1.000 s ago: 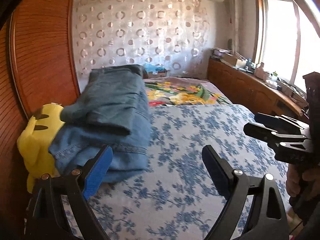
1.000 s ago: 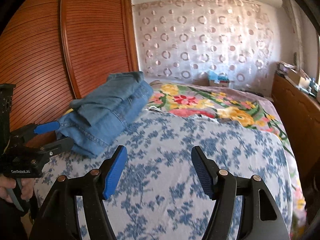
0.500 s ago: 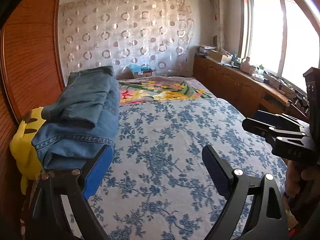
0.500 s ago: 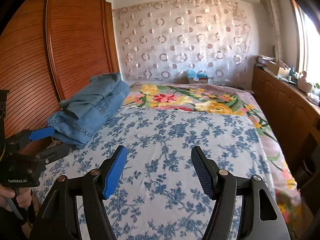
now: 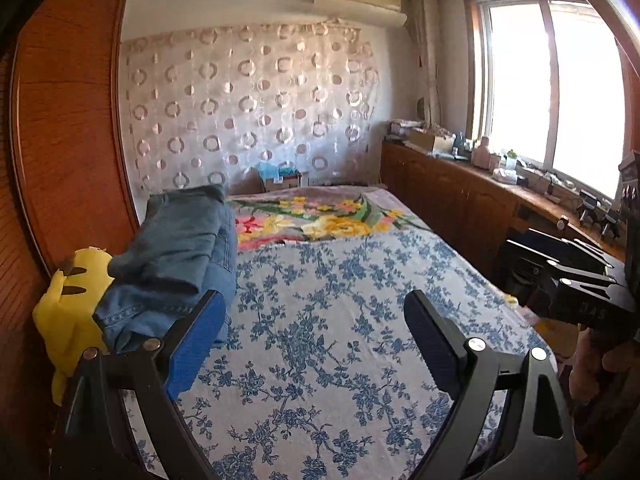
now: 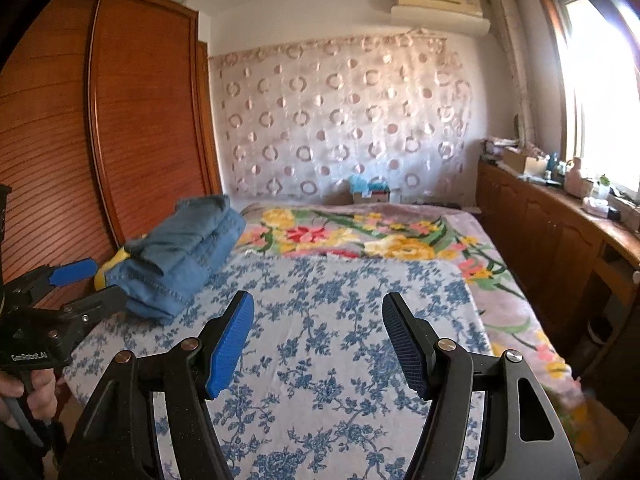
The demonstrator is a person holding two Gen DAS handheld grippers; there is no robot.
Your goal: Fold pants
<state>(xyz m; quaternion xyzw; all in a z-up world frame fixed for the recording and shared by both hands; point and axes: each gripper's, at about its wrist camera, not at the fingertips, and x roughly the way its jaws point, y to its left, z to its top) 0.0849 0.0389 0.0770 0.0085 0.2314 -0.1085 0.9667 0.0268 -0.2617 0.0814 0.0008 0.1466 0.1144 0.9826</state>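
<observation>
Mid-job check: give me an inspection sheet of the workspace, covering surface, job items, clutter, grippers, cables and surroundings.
Surface: bed under a blue floral sheet, with a flowered blanket at the far end.
Job's things: folded jeans stacked at the bed's left edge, beside the wardrobe.
Clutter: yellow plush toy partly under the jeans; small box beyond the bed's far end.
Grippers: left gripper open, nothing between its jaws; right gripper open, nothing between its jaws; neither touches the jeans.
Cables: nothing seen.
Surroundings: wooden wardrobe on the left, circle-patterned curtain on the far wall, air conditioner above it, cluttered wooden counter under a bright window.
</observation>
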